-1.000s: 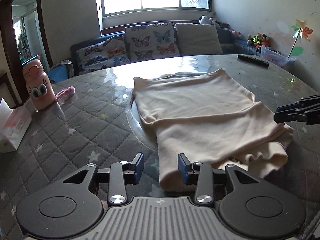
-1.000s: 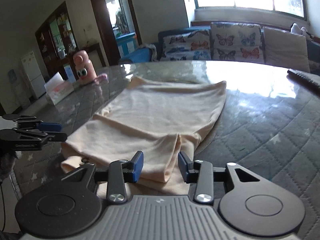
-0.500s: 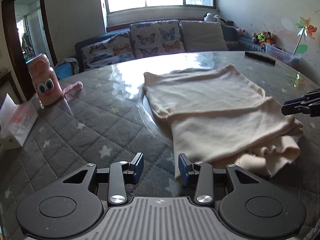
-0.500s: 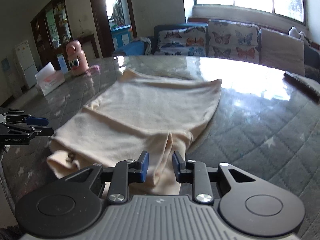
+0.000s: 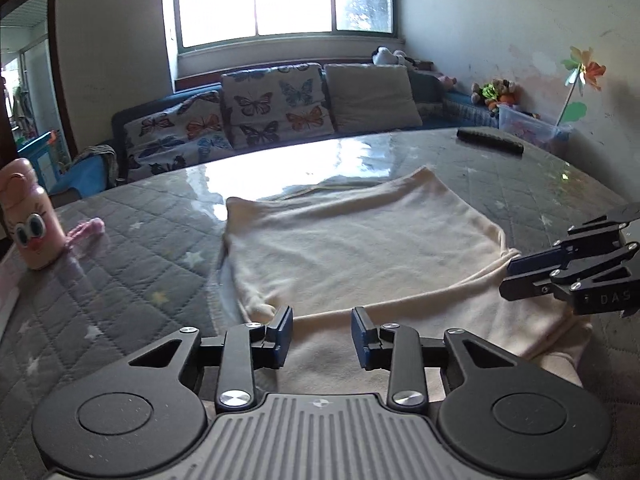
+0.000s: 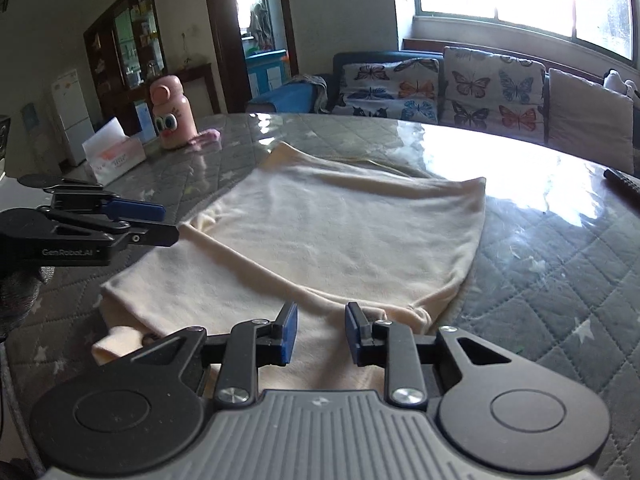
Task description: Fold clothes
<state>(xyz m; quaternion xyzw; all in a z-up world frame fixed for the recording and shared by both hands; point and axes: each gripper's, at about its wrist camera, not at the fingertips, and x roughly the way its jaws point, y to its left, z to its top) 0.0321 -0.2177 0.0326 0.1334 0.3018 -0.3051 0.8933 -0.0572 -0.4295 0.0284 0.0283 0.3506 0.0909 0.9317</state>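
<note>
Cream knitted garment, soft and partly folded, lies on the round glass-topped table with the grey quilted star-print cover; its near part is doubled over the flat far part. I judge I am between folds, lining both tools up on the near edge for the next fold.

My left gripper hovers over the near left part of the cloth, jaws closing, cloth under the gap but not pinched. My right gripper sits over the near right part beside a bunched corner, jaws apart with a modest gap, nothing clamped.

Next I need to lower both sets of pads onto the doubled near edge, pinch through the layers evenly, then carry it toward the far hem without dragging the bottom layer.

Compared with a second ago, both gaps are narrower, and each tool has slid inward over the cloth, so the garment fills more of both views. The pink cartoon-faced bottle and white tissue box sit far left, untouched.
</note>
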